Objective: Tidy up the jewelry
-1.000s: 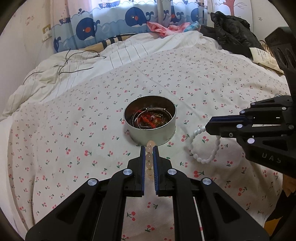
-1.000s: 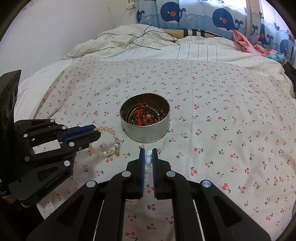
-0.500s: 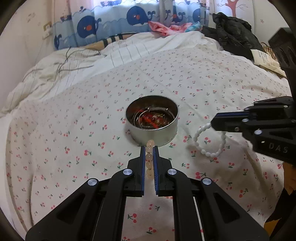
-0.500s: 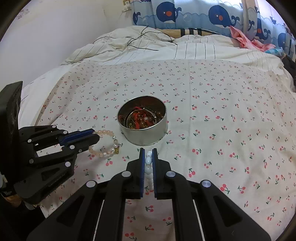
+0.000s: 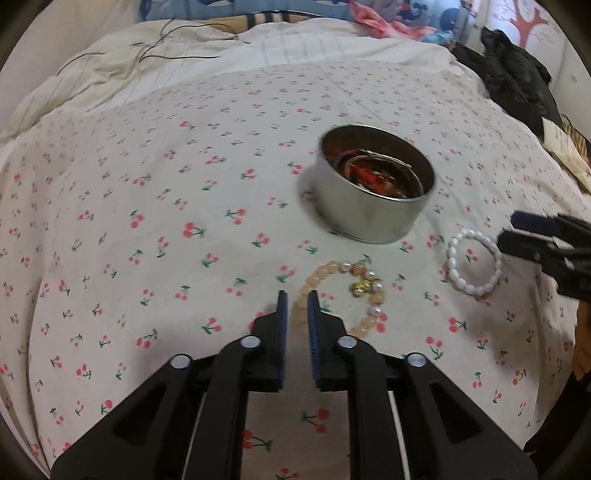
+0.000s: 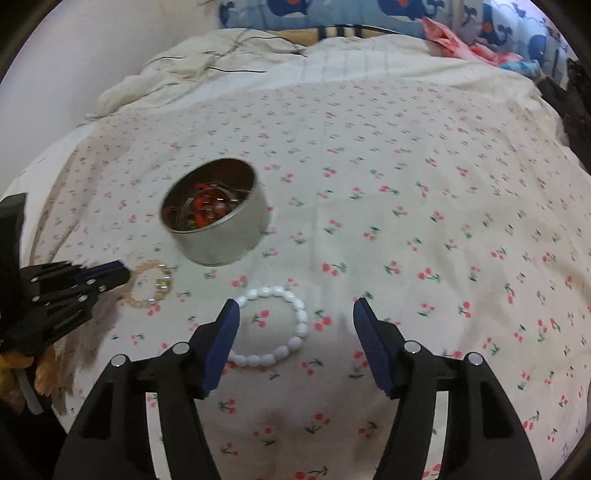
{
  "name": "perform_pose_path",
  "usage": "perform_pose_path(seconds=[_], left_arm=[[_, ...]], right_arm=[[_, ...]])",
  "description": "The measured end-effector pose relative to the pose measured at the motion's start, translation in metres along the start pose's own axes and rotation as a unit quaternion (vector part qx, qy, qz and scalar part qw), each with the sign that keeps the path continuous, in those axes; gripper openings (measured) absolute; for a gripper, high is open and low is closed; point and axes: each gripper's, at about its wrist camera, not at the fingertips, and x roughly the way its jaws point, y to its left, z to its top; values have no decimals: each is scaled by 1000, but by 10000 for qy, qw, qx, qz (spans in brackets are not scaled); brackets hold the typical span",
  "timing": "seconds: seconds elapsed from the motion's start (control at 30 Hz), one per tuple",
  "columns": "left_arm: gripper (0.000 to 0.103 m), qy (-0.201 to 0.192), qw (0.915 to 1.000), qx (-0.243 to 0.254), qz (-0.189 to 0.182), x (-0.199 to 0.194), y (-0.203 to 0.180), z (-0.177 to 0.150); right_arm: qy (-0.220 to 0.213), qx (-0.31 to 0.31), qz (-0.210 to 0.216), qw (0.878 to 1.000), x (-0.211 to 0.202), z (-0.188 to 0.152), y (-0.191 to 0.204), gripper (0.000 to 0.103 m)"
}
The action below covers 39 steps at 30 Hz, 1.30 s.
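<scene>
Underneath everything, a bed (image 5: 110,221) is spread with a cream sheet printed with small red cherries, and a crumpled striped quilt (image 6: 207,66) with thin dark cables lying on it is bunched at the far end. Behind it a curtain with blue whales (image 6: 332,14) is seen, and a pale wall is seen to the left in the right wrist view.

A round metal tin (image 5: 373,218) is set on the sheet, holding red beads and metal bangles. A peach bead bracelet (image 5: 328,273) with a gold charm lies flat just in front of the tin, and a white bead bracelet (image 6: 299,317) lies flat beside it.

The left tool (image 5: 295,306) has just been opening; its jaws are seen slightly apart, with the near edge of the peach bracelet lying between the tips, and no pressing on the beads can be made out. The right tool (image 6: 293,321) has also just been opening; its jaws are spread wide over the white bracelet, which rests on the sheet and touches or passes behind the left pad.

Only in the left wrist view are a black garment (image 5: 517,85) and a paper slip (image 5: 561,147) shown at the bed's right edge. Only in the right wrist view is something dry and yellow-brown (image 6: 22,369) shown beneath the left tool.
</scene>
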Motion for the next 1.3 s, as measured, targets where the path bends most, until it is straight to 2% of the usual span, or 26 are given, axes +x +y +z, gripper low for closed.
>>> perform_pose_path(seconds=[0.07,0.13,0.27,0.3,0.33,0.37,0.4,0.43,0.57,0.83,1.03,1.13,1.3], left_arm=[[23,-20,9999,-127,-37,2,4,1],[36,-48,9998,-167,-35,5,4,1],[48,61,9994,84,322,21,-6,1],[49,129,9993,84,352,26,-7,1],[49,140,9991,93,382,30,-8,0],[47,177,9989,131,405,30,-9,0],[25,221,9991,201,292,30,-11,1],[7,267,9992,250,135,28,-14,2],[7,231,9983,511,-164,19,-30,3],[7,-202,9938,490,-982,-14,-37,24],[7,-550,9886,657,-1236,-32,-50,38],[7,-736,9859,543,-1402,-38,-44,46],[7,-945,9797,68,-1766,-38,-29,64]], right_arm=[[17,-98,-49,9999,5,0,4,68],[148,-227,-171,9995,17,0,9,68],[461,-477,-451,9968,42,-6,15,67],[453,-496,-461,9967,43,-7,15,61],[431,-512,-467,9967,41,-7,16,40],[403,-515,-474,9967,39,-6,16,31],[340,-502,-472,9970,36,-5,15,12],[312,-450,-369,9978,33,-4,14,8],[88,-327,-203,9992,24,0,12,8],[-701,-120,-6,9975,-18,16,18,8],[-1074,8,69,9942,-34,30,18,8],[-1183,28,170,9928,-38,38,18,8],[-1395,64,362,9895,-44,51,21,8]])
